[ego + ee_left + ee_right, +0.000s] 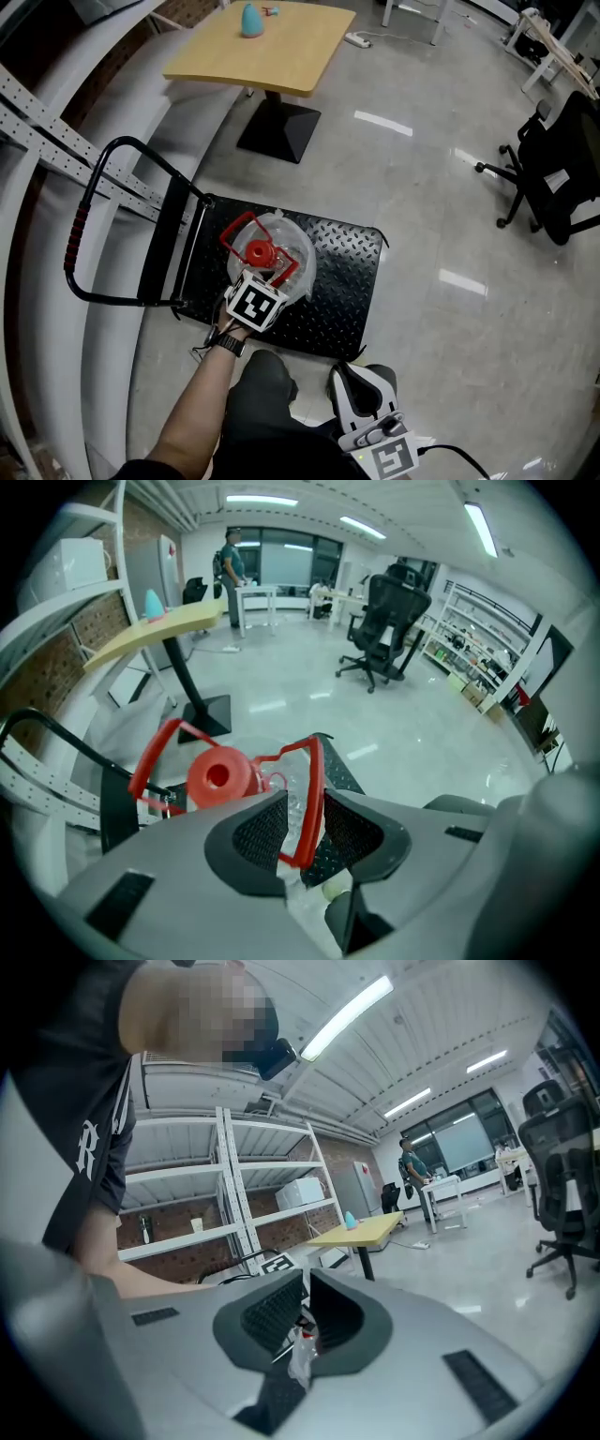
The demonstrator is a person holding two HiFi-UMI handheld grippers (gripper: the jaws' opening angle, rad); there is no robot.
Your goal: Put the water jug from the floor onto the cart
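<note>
Water jug (289, 240), clear plastic, red-capped, sits on diamond-plate cart (349, 281).

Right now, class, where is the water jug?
In the head view the water jug stands on the black cart, near its push handle, under the left gripper.

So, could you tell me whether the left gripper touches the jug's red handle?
Cannot tell. The left gripper view shows the red handle between the left gripper's open jaws, clear of one pad but overlapping the other.
</note>
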